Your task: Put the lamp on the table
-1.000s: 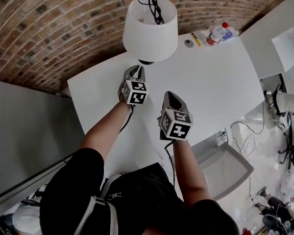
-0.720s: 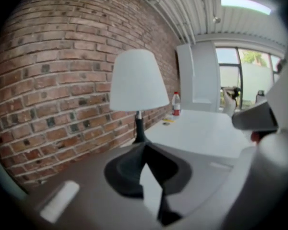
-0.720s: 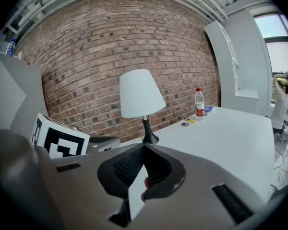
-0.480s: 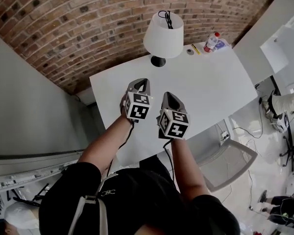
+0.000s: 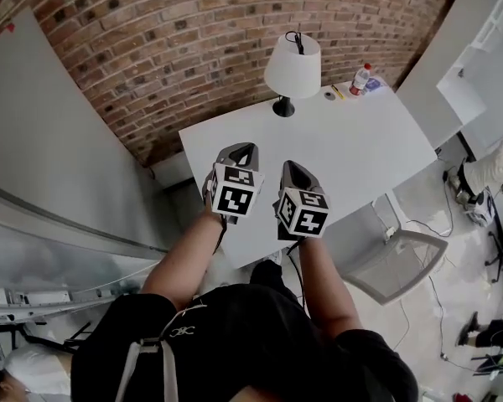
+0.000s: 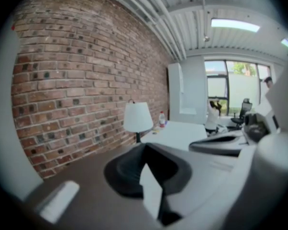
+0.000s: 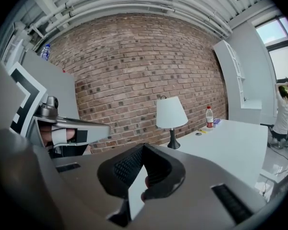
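Note:
A lamp (image 5: 292, 67) with a white shade and a black foot stands upright at the far edge of the white table (image 5: 360, 153), close to the brick wall. It also shows in the left gripper view as the lamp (image 6: 138, 118) and in the right gripper view as the lamp (image 7: 171, 113). My left gripper (image 5: 243, 149) and right gripper (image 5: 292, 167) hover side by side over the table's near edge, well short of the lamp. Both are shut with nothing held. The left gripper (image 6: 145, 150) and the right gripper (image 7: 143, 150) show their jaws meeting at the tips.
A red-capped bottle (image 5: 361, 79) and small items, one of them a yellow pen (image 5: 338, 91), lie at the table's far right corner. A grey chair (image 5: 394, 262) stands beside the table's right side. The brick wall (image 5: 176, 48) runs behind the table; a person (image 7: 283, 111) stands far right.
Both grippers have drawn back from the lamp towards the table's near edge. The lamp stays standing on the table and now looks smaller and farther off.

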`<move>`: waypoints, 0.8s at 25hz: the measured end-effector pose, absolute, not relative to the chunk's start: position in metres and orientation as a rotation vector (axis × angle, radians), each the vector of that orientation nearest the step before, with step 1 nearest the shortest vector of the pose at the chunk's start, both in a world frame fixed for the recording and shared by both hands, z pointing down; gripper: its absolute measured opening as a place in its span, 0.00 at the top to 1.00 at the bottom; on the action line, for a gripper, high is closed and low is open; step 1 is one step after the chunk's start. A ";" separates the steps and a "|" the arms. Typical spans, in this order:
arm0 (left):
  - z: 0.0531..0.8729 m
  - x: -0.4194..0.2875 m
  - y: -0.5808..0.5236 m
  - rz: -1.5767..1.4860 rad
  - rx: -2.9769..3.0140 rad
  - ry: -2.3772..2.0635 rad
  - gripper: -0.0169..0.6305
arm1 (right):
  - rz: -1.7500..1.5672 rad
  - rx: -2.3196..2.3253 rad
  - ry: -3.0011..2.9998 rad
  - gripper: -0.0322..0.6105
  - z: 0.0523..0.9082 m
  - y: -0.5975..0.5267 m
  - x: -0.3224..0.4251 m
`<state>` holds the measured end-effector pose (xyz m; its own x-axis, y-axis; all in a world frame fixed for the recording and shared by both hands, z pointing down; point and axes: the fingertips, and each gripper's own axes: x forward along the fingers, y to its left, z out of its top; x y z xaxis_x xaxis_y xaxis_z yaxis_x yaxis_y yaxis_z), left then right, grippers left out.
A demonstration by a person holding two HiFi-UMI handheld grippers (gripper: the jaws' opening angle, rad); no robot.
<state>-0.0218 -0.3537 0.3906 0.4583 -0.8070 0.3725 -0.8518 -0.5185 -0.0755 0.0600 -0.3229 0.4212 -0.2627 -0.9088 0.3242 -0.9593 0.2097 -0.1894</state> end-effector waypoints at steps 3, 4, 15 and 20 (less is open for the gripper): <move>0.388 -0.012 -0.361 0.555 2.593 -1.451 0.97 | 0.519 1.828 -2.324 0.96 0.415 -0.332 0.064; 0.389 -0.007 -0.364 0.555 2.603 -1.433 0.97 | 0.517 1.839 -2.317 0.96 0.414 -0.335 0.068; 0.374 -0.053 -0.286 0.481 2.625 -1.456 0.97 | 0.439 1.824 -2.350 0.96 0.392 -0.265 0.018; 0.358 -0.083 -0.273 0.466 2.613 -1.470 0.97 | 0.417 1.818 -2.367 0.96 0.373 -0.256 -0.011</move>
